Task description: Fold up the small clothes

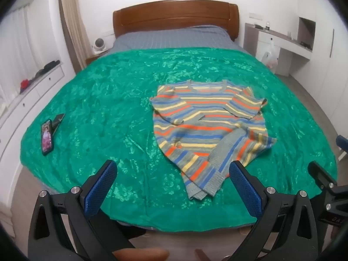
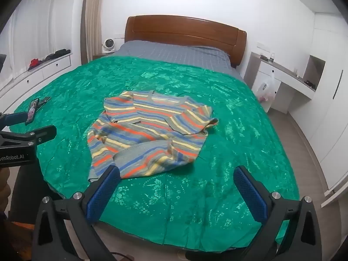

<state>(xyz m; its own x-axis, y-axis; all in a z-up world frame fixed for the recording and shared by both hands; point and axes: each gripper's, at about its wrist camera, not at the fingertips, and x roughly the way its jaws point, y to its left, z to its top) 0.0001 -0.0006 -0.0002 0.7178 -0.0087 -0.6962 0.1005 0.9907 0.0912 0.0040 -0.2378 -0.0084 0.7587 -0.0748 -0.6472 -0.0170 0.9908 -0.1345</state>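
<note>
Bed carries a rumpled striped sweater; with both grippers' fingers wide and empty, grasp the near hem corners evenly

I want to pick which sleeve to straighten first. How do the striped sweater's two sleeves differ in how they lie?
On the striped sweater, the long sleeve crosses the lower body diagonally, its cuff near the bed's front edge. The other sleeve is bunched near the shoulder, looking short, its cuff curled up. Both are folded inward over the body and share the same stripes.
</note>
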